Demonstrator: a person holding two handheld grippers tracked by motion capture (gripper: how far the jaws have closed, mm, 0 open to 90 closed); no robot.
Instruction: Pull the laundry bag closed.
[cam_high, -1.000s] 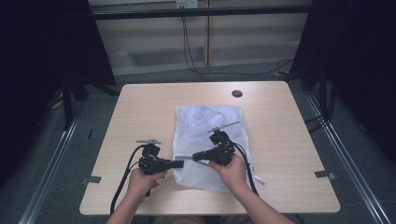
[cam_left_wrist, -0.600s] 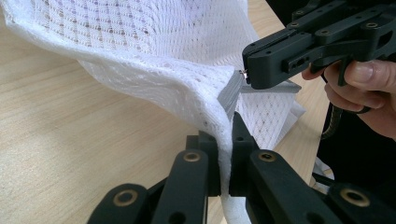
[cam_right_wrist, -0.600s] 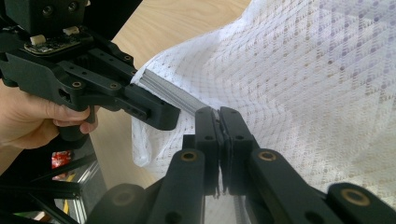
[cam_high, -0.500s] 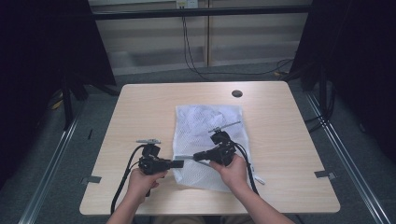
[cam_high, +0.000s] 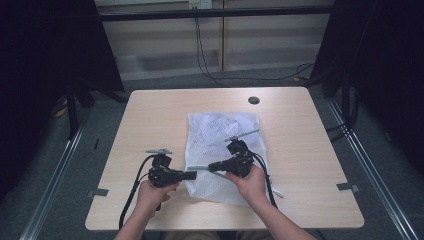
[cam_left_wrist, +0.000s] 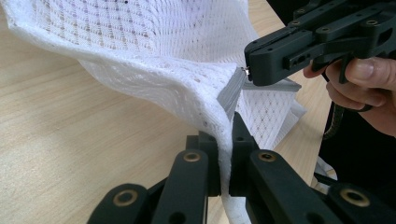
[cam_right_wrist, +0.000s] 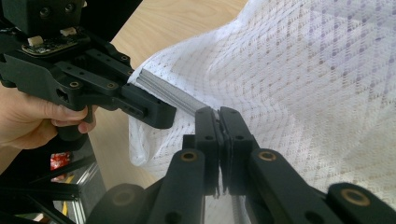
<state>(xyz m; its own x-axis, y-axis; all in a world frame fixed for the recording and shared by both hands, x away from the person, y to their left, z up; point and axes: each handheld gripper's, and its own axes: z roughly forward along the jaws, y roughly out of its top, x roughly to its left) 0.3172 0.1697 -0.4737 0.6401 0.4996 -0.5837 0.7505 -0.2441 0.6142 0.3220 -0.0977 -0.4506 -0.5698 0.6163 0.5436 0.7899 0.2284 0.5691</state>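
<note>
A white mesh bag (cam_high: 222, 132) lies flat on the wooden table (cam_high: 160, 115), its near left corner lifted. A grey zipper (cam_left_wrist: 231, 91) runs along that raised edge. My left gripper (cam_high: 192, 175) is shut on the mesh fabric (cam_left_wrist: 140, 70) right at the zipper's end, with cloth pinched between its jaws. My right gripper (cam_high: 212, 166) faces it from the right and is shut on the grey zipper (cam_right_wrist: 173, 95), a small metal piece showing at its tip. The two gripper tips stand a short way apart along the zipper. A hand (cam_high: 252, 182) holds each gripper.
A dark round hole (cam_high: 254, 100) sits in the table's far right part. Black cables (cam_high: 135, 190) trail from the grippers toward the near edge. Dark curtains stand left and right of the table, and metal floor rails (cam_high: 370, 165) run beside it.
</note>
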